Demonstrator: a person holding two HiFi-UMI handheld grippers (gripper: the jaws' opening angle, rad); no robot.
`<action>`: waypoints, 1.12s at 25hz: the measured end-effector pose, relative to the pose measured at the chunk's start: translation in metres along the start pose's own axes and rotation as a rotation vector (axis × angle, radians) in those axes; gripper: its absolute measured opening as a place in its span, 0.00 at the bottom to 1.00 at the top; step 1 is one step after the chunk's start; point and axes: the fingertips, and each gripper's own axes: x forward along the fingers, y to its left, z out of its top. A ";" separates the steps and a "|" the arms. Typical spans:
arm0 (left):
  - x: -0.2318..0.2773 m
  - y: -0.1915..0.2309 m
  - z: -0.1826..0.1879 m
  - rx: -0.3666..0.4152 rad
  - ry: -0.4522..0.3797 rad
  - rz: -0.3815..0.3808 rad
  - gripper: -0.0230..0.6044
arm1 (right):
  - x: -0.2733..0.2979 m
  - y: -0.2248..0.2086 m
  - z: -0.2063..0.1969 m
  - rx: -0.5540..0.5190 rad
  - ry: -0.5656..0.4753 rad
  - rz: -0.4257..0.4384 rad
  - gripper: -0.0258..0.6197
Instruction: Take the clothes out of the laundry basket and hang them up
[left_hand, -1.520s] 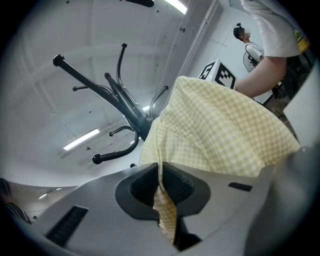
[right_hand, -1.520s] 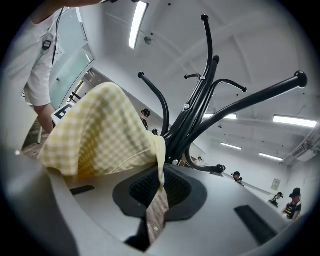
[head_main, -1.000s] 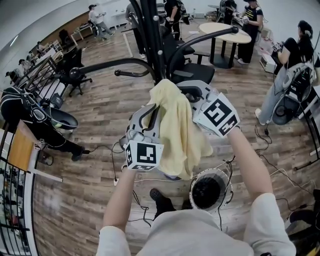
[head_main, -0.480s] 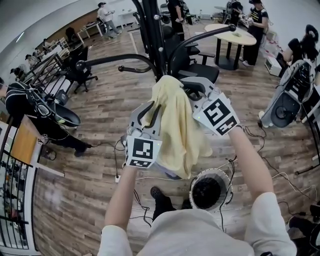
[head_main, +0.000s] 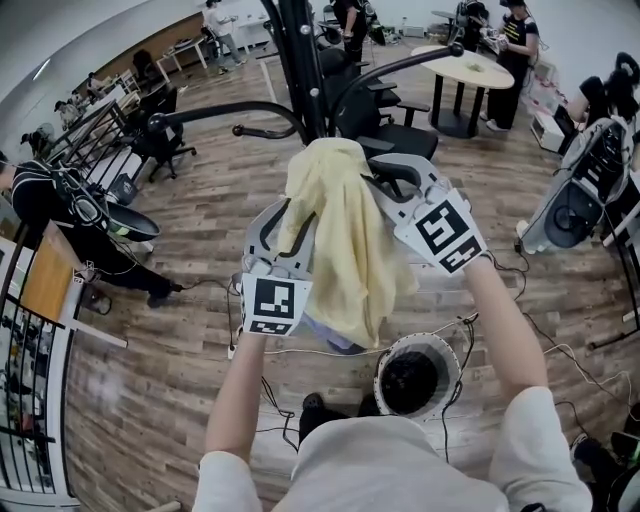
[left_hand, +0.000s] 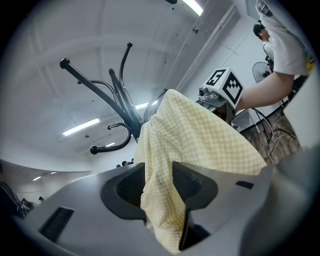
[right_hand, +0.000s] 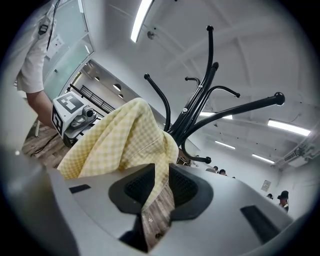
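A pale yellow checked garment (head_main: 345, 250) hangs bunched between my two grippers, just in front of the black coat stand (head_main: 300, 60). What carries its top is hidden. My left gripper (head_main: 293, 212) has just been opening. In the left gripper view its jaws stand wide, and the garment (left_hand: 200, 145) hangs loose through the left gripper (left_hand: 160, 172). My right gripper (head_main: 385, 182) has also been opening. In the right gripper view a thin fold of the garment (right_hand: 125, 135) passes through the right gripper (right_hand: 161, 175) with the pads off it. The laundry basket (head_main: 442, 352) stands on the floor below.
The stand's curved arms (right_hand: 235, 110) spread above and behind the garment. Cables (head_main: 560, 350) trail over the wooden floor round the basket. Office chairs (head_main: 385, 120), a round table (head_main: 470, 65) and several people lie beyond the stand. A railing (head_main: 25, 400) runs along the left.
The garment's top has shifted a little left and up toward the stand. Both grippers stay beside it, and the left one's jaws now stand visibly wider.
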 end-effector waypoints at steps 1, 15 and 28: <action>-0.001 0.002 0.001 0.005 0.000 0.001 0.31 | -0.001 -0.002 0.000 0.000 0.003 -0.006 0.19; -0.034 -0.006 0.000 0.035 -0.059 -0.055 0.28 | -0.065 0.011 -0.015 -0.003 0.086 -0.171 0.16; -0.084 -0.056 0.011 -0.046 -0.166 -0.297 0.21 | -0.129 0.087 -0.010 0.126 0.178 -0.344 0.09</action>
